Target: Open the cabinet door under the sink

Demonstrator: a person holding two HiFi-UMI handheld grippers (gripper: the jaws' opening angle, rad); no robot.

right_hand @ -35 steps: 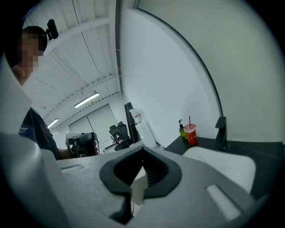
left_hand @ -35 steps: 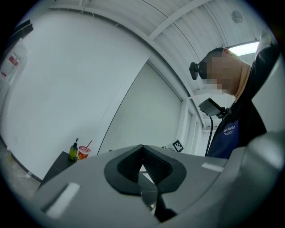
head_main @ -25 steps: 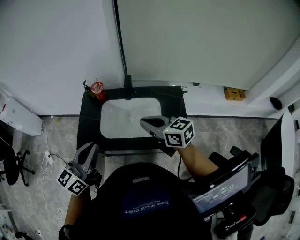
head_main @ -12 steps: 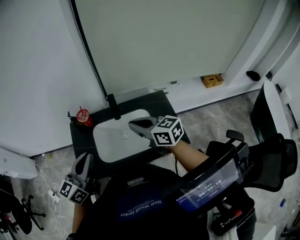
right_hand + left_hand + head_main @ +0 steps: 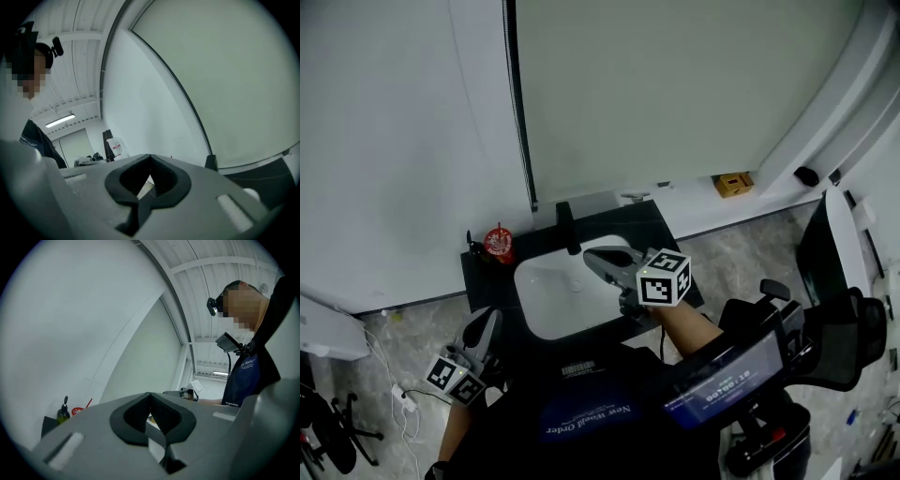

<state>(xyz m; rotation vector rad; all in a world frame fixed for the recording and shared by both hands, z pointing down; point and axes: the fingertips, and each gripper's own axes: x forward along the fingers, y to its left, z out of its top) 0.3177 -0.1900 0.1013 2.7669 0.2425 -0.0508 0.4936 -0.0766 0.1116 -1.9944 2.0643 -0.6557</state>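
The sink has a black counter [image 5: 495, 277], a white basin [image 5: 555, 298] and a black faucet [image 5: 568, 225]. The cabinet door below it is hidden under the counter and the person's body. My right gripper [image 5: 589, 253] hangs over the basin's back right part, near the faucet, shut and empty. In the right gripper view its jaws [image 5: 150, 157] meet at the tip. My left gripper [image 5: 485, 320] sits low at the counter's front left corner, shut [image 5: 150, 395] with nothing in it.
A red cup [image 5: 498, 242] and a small dark bottle [image 5: 62, 412] stand on the counter's back left. A dark office chair [image 5: 834, 342] and a tablet on a stand [image 5: 722, 380] are to the right. White walls rise behind the sink.
The head view has swung left and right, so the sink shifts in frame. My right gripper has moved farther back over the basin toward the faucet. Both grippers stay shut.
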